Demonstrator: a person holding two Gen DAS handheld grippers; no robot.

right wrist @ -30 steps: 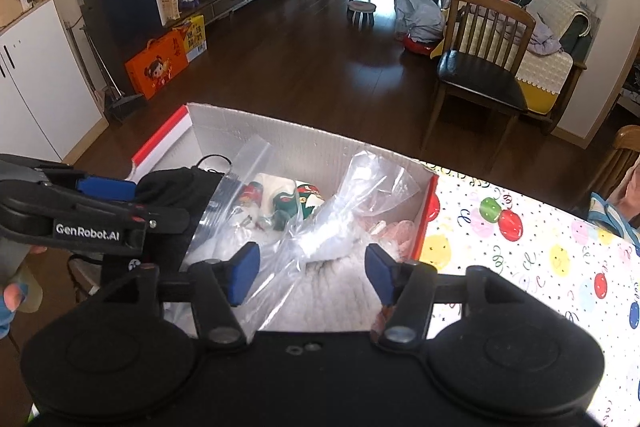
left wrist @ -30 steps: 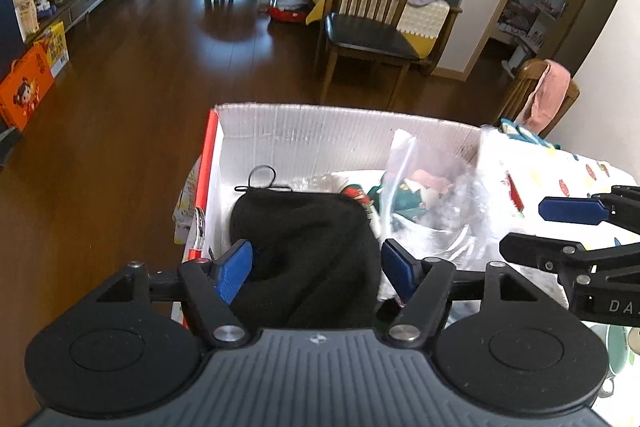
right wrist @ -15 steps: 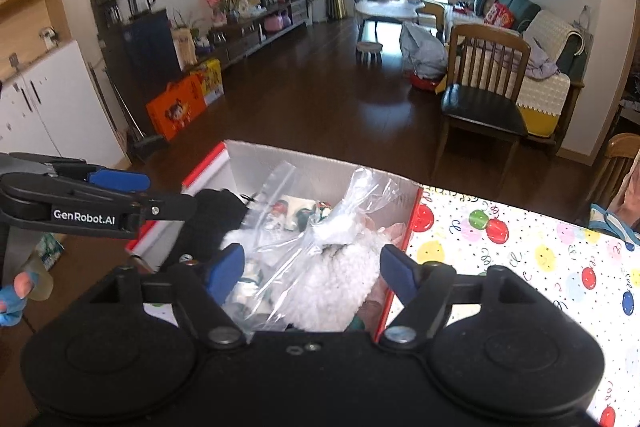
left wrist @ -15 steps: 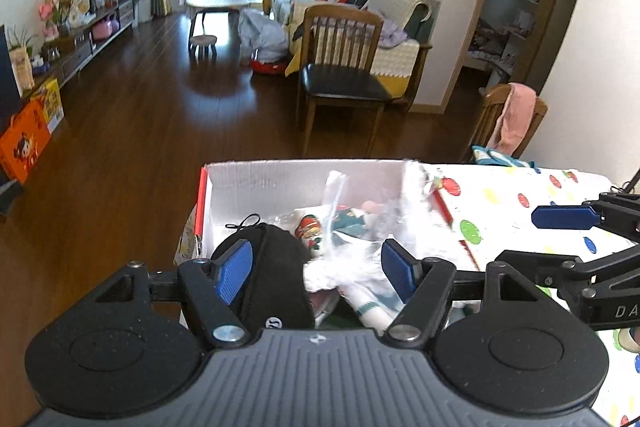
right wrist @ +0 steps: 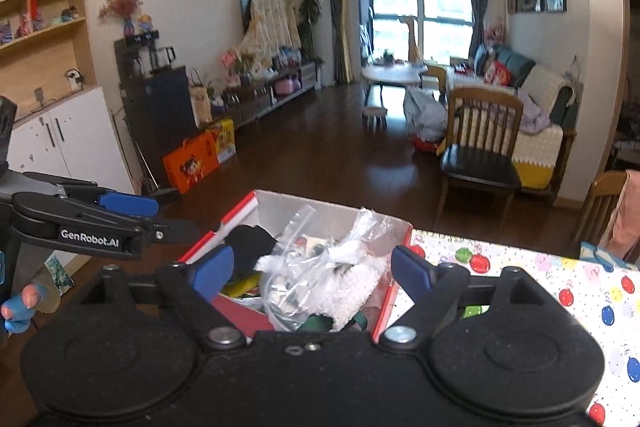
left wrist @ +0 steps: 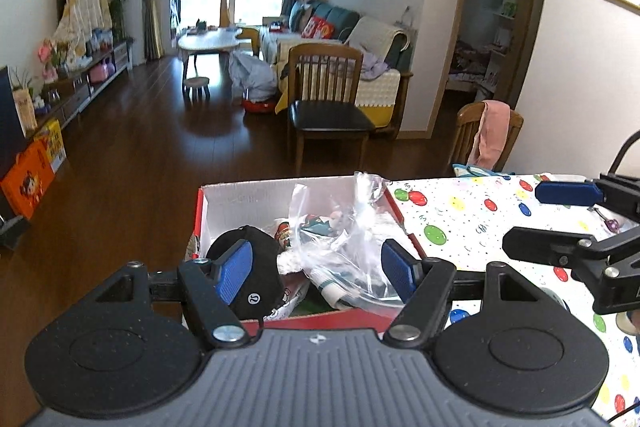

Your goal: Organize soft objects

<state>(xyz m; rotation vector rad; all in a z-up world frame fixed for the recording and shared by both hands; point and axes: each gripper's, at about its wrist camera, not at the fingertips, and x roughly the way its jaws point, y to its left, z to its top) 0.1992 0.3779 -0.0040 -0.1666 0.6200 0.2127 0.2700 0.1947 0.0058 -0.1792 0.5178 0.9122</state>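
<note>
A red-edged cardboard box (left wrist: 280, 191) (right wrist: 328, 211) sits at the table's left edge. Inside lie a black cap (left wrist: 260, 279) (right wrist: 250, 239), a clear plastic bag (left wrist: 344, 247) holding a white fluffy item (right wrist: 352, 287), and other small soft items. My left gripper (left wrist: 316, 273) is open and empty, above and behind the box. My right gripper (right wrist: 312, 273) is open and empty, also above the box's near side. Each gripper shows from the side in the other's view, the right one (left wrist: 568, 223) and the left one (right wrist: 108, 219).
The table has a white cloth with coloured balloons (left wrist: 472, 211) (right wrist: 568, 291) to the right of the box. Wooden chairs (left wrist: 326, 107) (left wrist: 484, 135) stand beyond the table. Dark wood floor (left wrist: 140, 155) lies to the left.
Both grippers have drawn back and up from the box; the view now shows more room. The right gripper's jaws have widened. The box contents stay inside.
</note>
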